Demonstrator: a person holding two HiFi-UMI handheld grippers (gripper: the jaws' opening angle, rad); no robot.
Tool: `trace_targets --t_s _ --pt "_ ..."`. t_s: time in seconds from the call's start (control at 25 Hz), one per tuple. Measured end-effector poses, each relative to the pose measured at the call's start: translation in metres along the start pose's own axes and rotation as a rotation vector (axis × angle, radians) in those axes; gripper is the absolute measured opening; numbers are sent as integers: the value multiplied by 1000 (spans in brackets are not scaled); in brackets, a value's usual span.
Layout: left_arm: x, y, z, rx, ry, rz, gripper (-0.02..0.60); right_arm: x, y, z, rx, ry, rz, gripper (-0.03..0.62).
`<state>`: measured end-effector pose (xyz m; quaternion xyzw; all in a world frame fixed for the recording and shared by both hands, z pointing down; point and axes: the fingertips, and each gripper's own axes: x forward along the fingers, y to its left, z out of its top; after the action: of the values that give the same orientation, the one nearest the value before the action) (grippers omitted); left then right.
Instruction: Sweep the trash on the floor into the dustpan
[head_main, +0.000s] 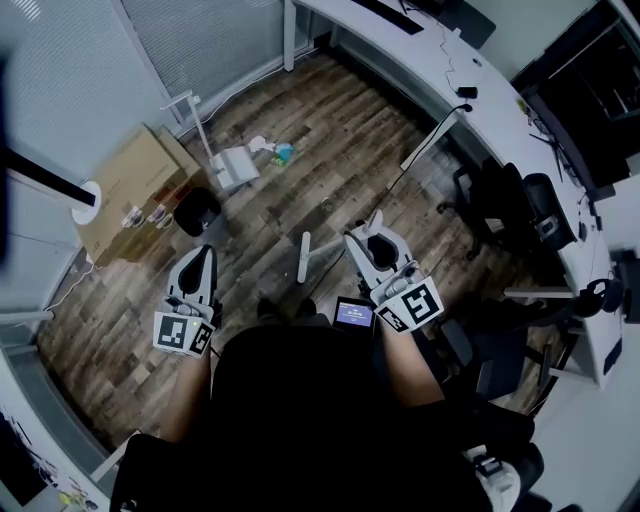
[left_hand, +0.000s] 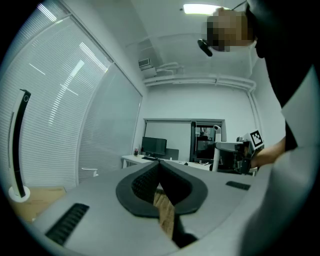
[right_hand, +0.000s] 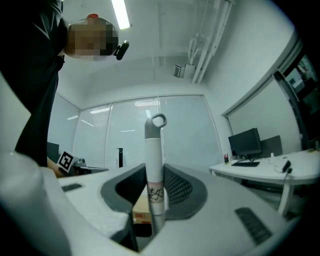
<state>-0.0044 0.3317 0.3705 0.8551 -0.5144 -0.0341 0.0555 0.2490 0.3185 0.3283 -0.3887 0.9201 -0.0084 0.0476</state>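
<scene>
My right gripper is shut on the white broom handle, which stands upright between the jaws with its grey loop above them. In the head view the broom head rests on the wooden floor to the left of that gripper. My left gripper is level, shut and empty; the left gripper view shows only floor through the slit between the jaws. The white dustpan with its upright handle stands far ahead. The trash, a few small white and blue-green bits, lies just right of it.
A cardboard box and a black bin stand ahead on the left, near a round white lamp base. A long white desk with black office chairs runs along the right. A small screen is at the person's front.
</scene>
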Motion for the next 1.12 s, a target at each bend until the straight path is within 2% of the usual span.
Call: trace_targets --t_s 0.24,0.52,1.12 --pt "0 -12 -3 14 14 -23 -5 -16 -24 0 -3 8 -50 109" --pt "7 -19 -6 13 30 -9 -5 -39 -52 -2 20 11 -122 109" --pt "35 -51 -20 16 67 -27 -5 -66 -82 -15 61 25 -106 109"
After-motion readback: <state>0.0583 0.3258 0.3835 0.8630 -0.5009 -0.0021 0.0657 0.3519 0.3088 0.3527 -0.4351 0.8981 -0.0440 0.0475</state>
